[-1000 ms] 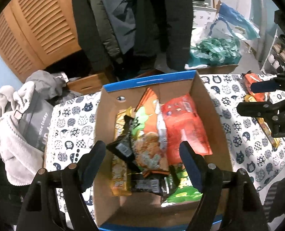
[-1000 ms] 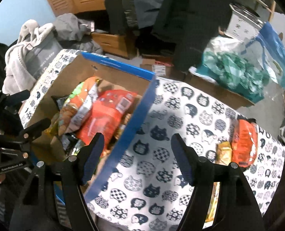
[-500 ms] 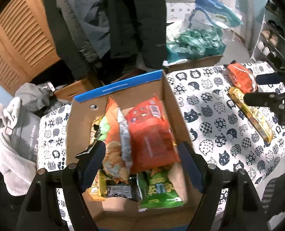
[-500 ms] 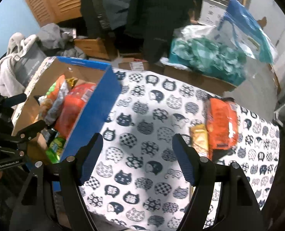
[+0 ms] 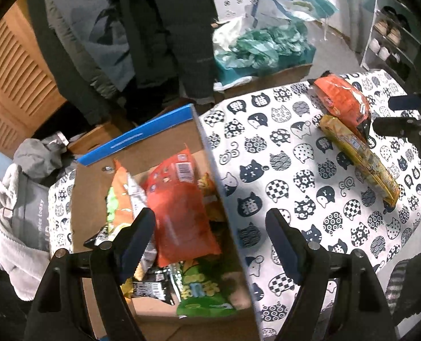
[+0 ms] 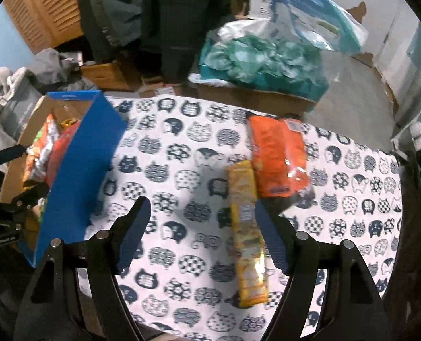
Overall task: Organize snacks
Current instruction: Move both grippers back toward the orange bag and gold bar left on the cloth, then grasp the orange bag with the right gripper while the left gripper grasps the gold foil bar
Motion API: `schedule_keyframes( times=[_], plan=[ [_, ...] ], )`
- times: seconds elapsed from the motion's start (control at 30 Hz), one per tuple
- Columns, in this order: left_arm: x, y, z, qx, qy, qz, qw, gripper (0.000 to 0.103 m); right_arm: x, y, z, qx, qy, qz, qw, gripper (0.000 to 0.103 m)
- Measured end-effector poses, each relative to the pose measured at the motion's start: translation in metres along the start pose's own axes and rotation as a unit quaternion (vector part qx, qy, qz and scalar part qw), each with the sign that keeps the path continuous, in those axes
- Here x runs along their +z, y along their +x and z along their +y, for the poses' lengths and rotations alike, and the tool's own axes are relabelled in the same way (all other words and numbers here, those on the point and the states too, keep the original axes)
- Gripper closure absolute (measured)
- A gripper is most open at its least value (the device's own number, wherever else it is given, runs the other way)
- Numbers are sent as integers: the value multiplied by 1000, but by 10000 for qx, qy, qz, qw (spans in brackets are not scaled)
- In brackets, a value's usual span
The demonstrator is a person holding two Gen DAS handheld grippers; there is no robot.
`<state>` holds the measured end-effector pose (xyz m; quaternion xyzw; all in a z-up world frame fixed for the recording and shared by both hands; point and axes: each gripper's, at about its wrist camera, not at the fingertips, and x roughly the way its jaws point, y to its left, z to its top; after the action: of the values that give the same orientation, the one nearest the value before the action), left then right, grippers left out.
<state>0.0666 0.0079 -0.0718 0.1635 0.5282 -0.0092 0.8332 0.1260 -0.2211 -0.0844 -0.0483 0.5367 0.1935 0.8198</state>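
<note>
A cardboard box with a blue rim [image 5: 142, 135] [image 6: 79, 164] stands on the left of the cat-print table and holds several snack bags, a large red one [image 5: 179, 207] on top. On the cloth to the right lie an orange bag [image 5: 341, 101] [image 6: 277, 156] and a long yellow packet [image 5: 358, 156] [image 6: 247, 236]. My left gripper [image 5: 210, 241] is open and empty above the box's right wall. My right gripper [image 6: 202, 233] is open and empty over the cloth, with the yellow packet between its fingers, nearer the right one.
The cat-print cloth [image 6: 167, 147] covers the table. Behind it are hanging dark coats [image 5: 165, 28], a box of teal bags [image 6: 261, 56], a slatted wooden door [image 5: 8, 71] and a grey garment pile [image 5: 14, 221] at the left.
Both grippers have swung right. The left view now takes in the box's right wall and the cloth. The right gripper has left the box and come over the yellow packet.
</note>
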Motion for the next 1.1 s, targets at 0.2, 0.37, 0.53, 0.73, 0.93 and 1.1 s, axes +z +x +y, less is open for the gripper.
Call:
schedule_keyframes(
  times=[0.2, 0.37, 0.53, 0.73, 0.93, 1.1],
  plan=[
    [9, 11, -19, -12, 137, 125, 9998, 16, -2, 12, -30, -207, 184, 110, 9996, 28],
    [23, 24, -28, -83, 122, 232, 9996, 16, -3, 25, -51, -279, 273, 252, 9989, 28],
    [39, 41, -38, -341, 4, 403, 9986, 16, 0, 48, -72, -371, 260, 539, 9975, 28],
    [54, 64, -46, -391, -3, 513, 9979, 16, 7, 69, -93, -246, 424, 639, 9968, 28],
    [71, 84, -46, -426, -87, 524, 9977, 16, 15, 90, -105, -168, 570, 651, 9961, 28],
    [76, 97, -53, -575, -98, 616, 9964, 16, 18, 106, -108, -260, 465, 670, 9963, 28]
  ],
)
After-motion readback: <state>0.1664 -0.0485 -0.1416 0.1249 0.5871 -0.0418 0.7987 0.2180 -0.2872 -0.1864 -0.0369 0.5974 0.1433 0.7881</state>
